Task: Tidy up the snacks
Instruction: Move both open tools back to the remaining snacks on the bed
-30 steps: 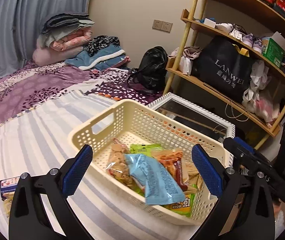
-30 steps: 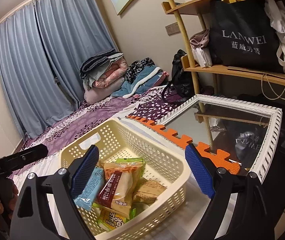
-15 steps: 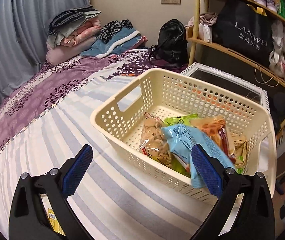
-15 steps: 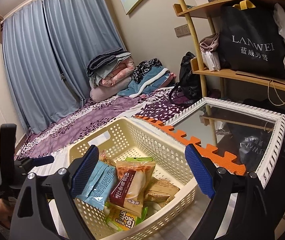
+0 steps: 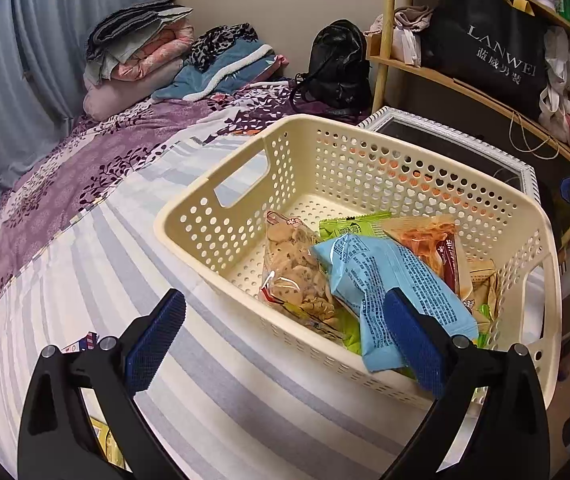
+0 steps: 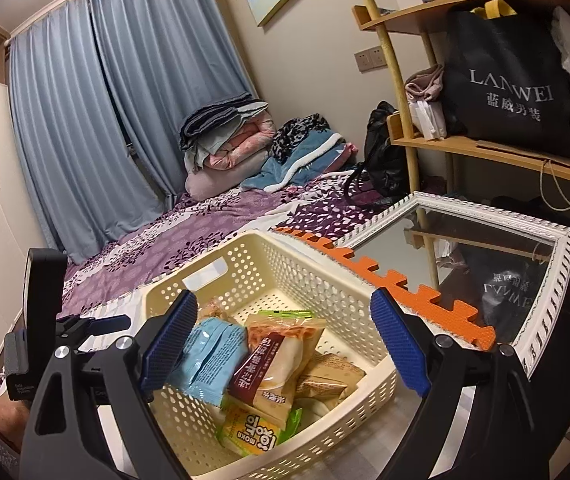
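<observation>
A cream perforated basket sits on the striped bedsheet and holds several snack packs: a clear cookie bag, a light blue pack, an orange-and-maroon pack and a yellow-green pack. My left gripper hangs open over the basket's near wall, nothing between its blue pads. Over the basket's other end my right gripper is also open and empty. Loose snack packs lie on the sheet at lower left, partly hidden by the left finger.
A purple floral blanket and folded bedding lie behind the basket. A white-framed mirror and orange foam mat edge sit to its right, below a wooden shelf with a black bag.
The left gripper has sunk and tilted downward, shifting left of the basket so the sheet and loose packs come into view. The right gripper has stayed still and open.
</observation>
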`<control>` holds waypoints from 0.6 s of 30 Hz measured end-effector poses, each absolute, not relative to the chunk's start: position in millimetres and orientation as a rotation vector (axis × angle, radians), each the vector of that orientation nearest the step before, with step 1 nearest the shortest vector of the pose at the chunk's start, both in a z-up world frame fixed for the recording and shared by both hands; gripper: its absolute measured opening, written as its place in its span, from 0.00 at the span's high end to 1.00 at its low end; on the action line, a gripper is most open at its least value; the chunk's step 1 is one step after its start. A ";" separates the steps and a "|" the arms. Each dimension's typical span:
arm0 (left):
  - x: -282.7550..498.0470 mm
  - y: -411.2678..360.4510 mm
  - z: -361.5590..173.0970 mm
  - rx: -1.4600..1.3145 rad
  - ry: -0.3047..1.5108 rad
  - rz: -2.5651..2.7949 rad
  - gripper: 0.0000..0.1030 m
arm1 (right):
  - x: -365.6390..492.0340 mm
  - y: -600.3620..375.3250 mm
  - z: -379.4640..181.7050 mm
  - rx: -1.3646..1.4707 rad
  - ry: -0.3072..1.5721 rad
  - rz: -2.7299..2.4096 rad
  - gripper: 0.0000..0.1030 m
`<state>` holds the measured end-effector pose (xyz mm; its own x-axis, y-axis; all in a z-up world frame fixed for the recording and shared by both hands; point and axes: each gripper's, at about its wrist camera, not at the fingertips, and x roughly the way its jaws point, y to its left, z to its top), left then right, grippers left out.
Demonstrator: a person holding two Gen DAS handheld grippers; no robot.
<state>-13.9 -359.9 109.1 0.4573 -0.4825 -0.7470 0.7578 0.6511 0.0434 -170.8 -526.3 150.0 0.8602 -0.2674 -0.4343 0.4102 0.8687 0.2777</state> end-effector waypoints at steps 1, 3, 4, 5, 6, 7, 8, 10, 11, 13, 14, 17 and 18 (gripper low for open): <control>-14.6 -358.5 110.1 0.400 0.769 -0.787 0.03 | -170.3 -524.6 150.9 0.370 0.396 -0.360 0.14; -16.2 -355.7 112.6 0.396 0.761 -0.783 0.03 | -168.9 -521.2 152.9 0.365 0.395 -0.351 0.14; -16.9 -353.8 113.9 0.394 0.757 -0.779 0.03 | -168.4 -519.6 153.7 0.362 0.395 -0.348 0.14; -17.0 -352.7 115.3 0.393 0.754 -0.774 0.03 | -167.5 -517.5 154.5 0.359 0.396 -0.345 0.14; -17.2 -351.3 117.0 0.390 0.751 -0.768 0.03 | -166.9 -515.8 155.1 0.356 0.397 -0.342 0.14; -17.4 -349.6 118.9 0.386 0.747 -0.764 0.03 | -165.8 -513.7 155.9 0.351 0.399 -0.339 0.14; -17.3 -347.2 121.1 0.380 0.742 -0.761 0.03 | -164.6 -511.8 156.7 0.347 0.400 -0.336 0.14; -16.5 -341.6 124.7 0.369 0.732 -0.753 0.03 | -163.2 -508.0 158.4 0.340 0.402 -0.329 0.14; -16.6 -338.8 126.9 0.366 0.723 -0.744 0.03 | -162.6 -505.9 159.2 0.336 0.403 -0.325 0.14; -17.4 -333.8 130.4 0.364 0.708 -0.731 0.03 | -161.1 -502.0 160.4 0.328 0.405 -0.318 0.14; -17.8 -332.9 132.0 0.362 0.704 -0.726 0.03 | -159.6 -499.7 161.1 0.324 0.409 -0.313 0.13; -18.0 -324.3 136.2 0.353 0.692 -0.710 0.03 | -155.8 -492.5 162.9 0.312 0.416 -0.300 0.13; -17.5 -321.2 137.5 0.350 0.688 -0.705 0.03 | -154.5 -490.2 163.3 0.309 0.417 -0.295 0.13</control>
